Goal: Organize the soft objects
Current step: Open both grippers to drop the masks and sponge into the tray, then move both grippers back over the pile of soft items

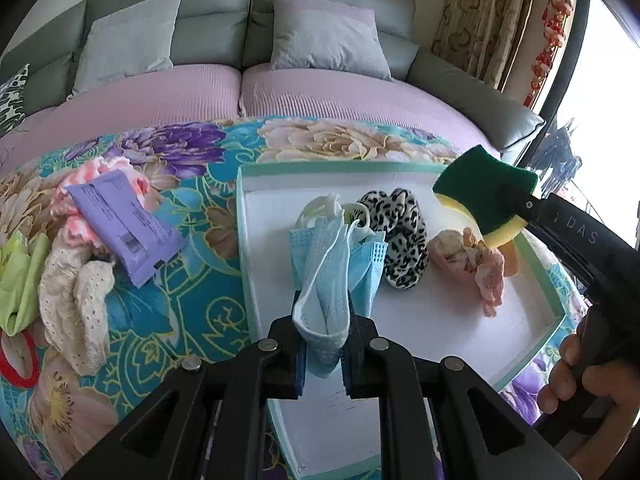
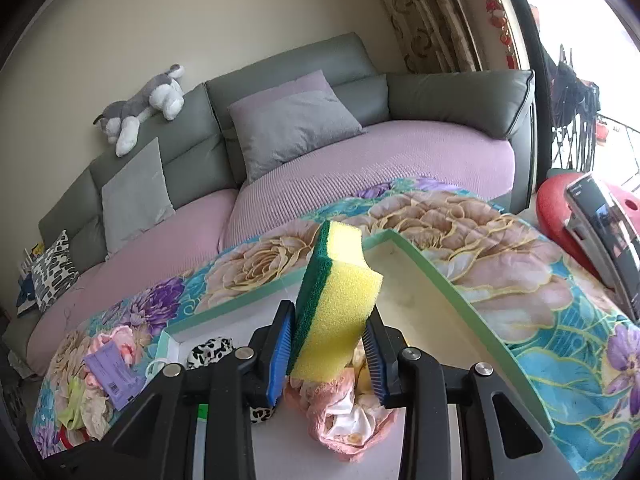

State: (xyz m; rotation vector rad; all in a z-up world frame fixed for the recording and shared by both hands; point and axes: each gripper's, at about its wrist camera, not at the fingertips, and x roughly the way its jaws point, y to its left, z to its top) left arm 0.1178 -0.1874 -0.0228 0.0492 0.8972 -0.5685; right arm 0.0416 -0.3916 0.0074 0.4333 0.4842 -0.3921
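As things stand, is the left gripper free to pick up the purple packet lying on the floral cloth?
Probably not yet. The left gripper is shut on a blue face mask over the tray. The purple packet lies uncovered beside the tray, so the path looks free once the mask is released.

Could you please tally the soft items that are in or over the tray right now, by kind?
Face masks, in the left gripper: 1 bunch
Sponge, in the right gripper: 1
Leopard-print scrunchie: 1
Pink floral scrunchie: 1
Total in or over the tray: 4
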